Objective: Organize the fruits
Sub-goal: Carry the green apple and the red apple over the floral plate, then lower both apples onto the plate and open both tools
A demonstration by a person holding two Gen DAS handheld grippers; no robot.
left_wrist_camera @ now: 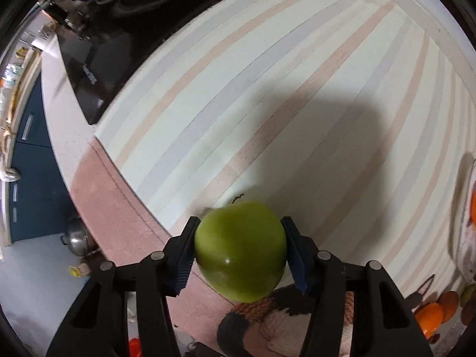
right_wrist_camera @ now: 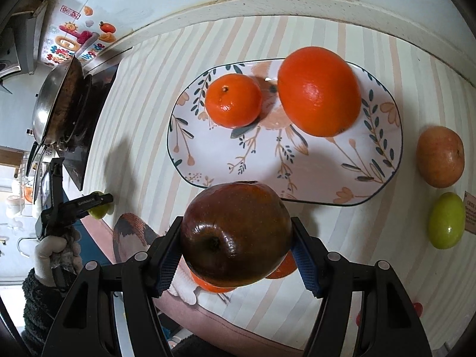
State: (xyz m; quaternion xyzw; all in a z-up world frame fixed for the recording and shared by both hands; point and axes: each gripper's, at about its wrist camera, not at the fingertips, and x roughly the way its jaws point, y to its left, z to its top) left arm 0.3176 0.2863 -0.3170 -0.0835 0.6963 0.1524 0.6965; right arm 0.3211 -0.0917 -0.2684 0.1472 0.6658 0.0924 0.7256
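Fruits are held in both of your tools: the right hand-held gripper (right_wrist_camera: pixel 236 239) pinches a dark red apple (right_wrist_camera: pixel 236 233) across its sides, lifted just short of the near rim of the floral plate (right_wrist_camera: pixel 226 160), probably so it can join the fruit there. On the plate sit a small orange (right_wrist_camera: pixel 233 100) and a large orange (right_wrist_camera: pixel 319 90), apart from each other. Right of the plate, on the striped counter (right_wrist_camera: pixel 142 113), lie a pale orange fruit (right_wrist_camera: pixel 440 156) and a green fruit (right_wrist_camera: pixel 446 220). Your left hand-held gripper (left_wrist_camera: pixel 240 251) clamps a green apple (left_wrist_camera: pixel 240 251) above the counter's near edge, well left of the plate, seemingly waiting its turn.
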